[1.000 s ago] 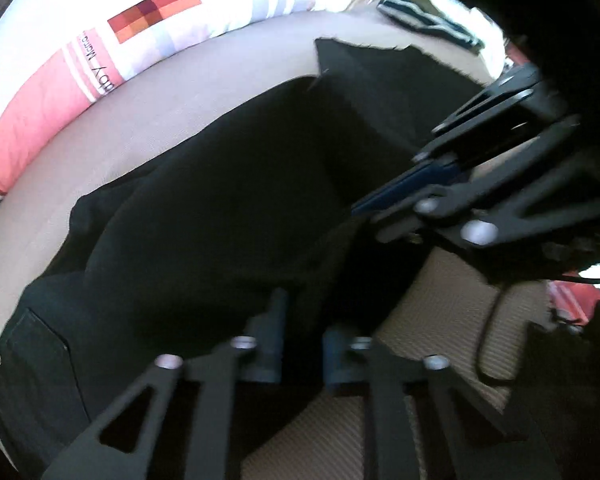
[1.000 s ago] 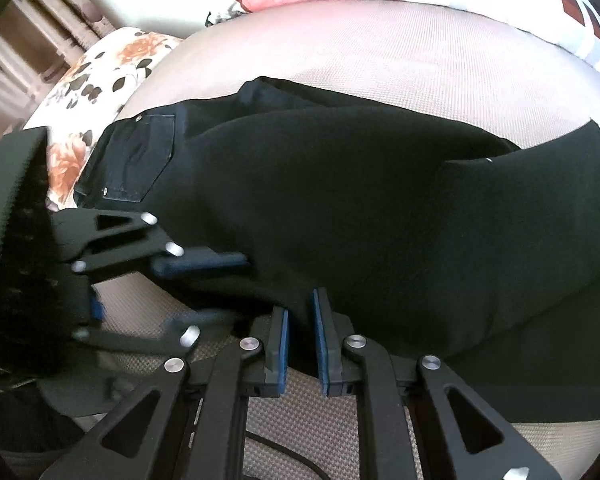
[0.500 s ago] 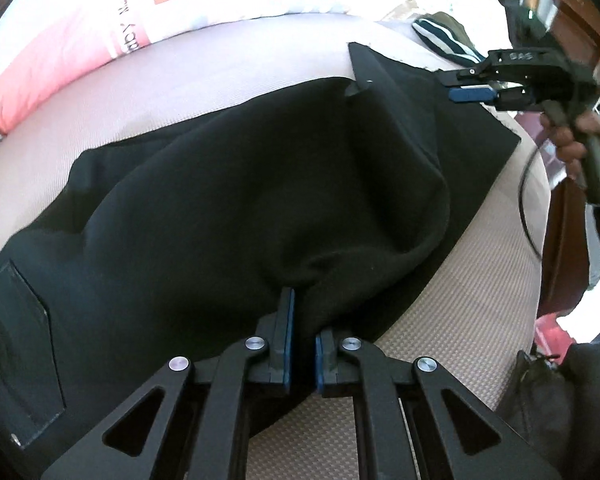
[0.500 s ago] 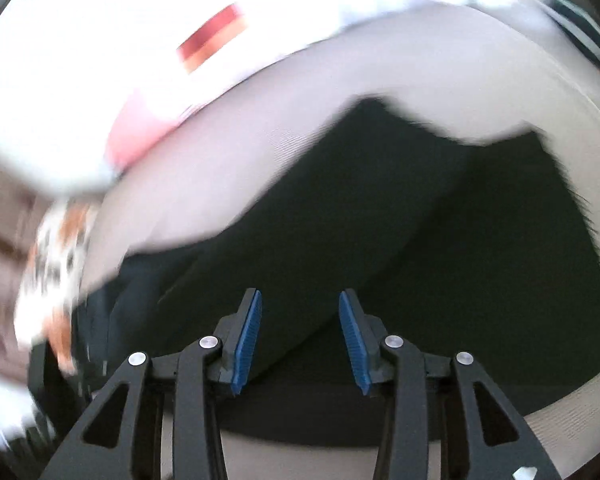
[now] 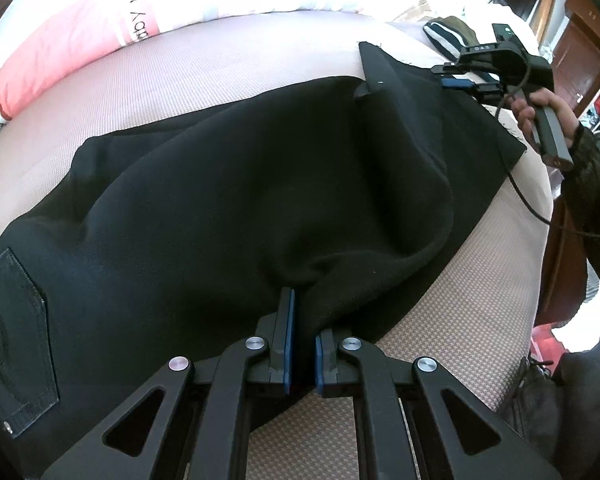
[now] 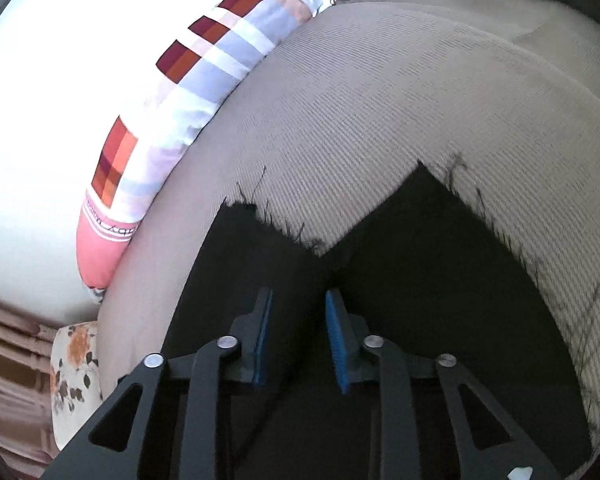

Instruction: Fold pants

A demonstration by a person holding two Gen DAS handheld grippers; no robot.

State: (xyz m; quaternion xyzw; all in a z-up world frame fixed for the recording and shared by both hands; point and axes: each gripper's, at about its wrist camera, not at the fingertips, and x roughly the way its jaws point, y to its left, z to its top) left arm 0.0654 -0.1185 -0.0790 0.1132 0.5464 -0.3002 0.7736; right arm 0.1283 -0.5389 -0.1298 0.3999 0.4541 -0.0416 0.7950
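Left gripper (image 5: 302,334) pinches a bunched fold of the black cotton pants (image 5: 228,200) spread across the beige woven mattress (image 5: 228,68); right gripper (image 6: 298,334) hovers open-jawed over the frayed cuffs (image 6: 452,200); a tug now could drag the legs askew.

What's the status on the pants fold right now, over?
Left gripper shut on black pants. Right gripper open over frayed leg hems. Pants on beige mattress. Nothing in the way.

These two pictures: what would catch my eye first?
The black pants sprawl across the beige bed, a fold pinched in the left gripper at the near edge. The right gripper hangs open over the frayed leg ends. A bright patchwork pillow lies behind.
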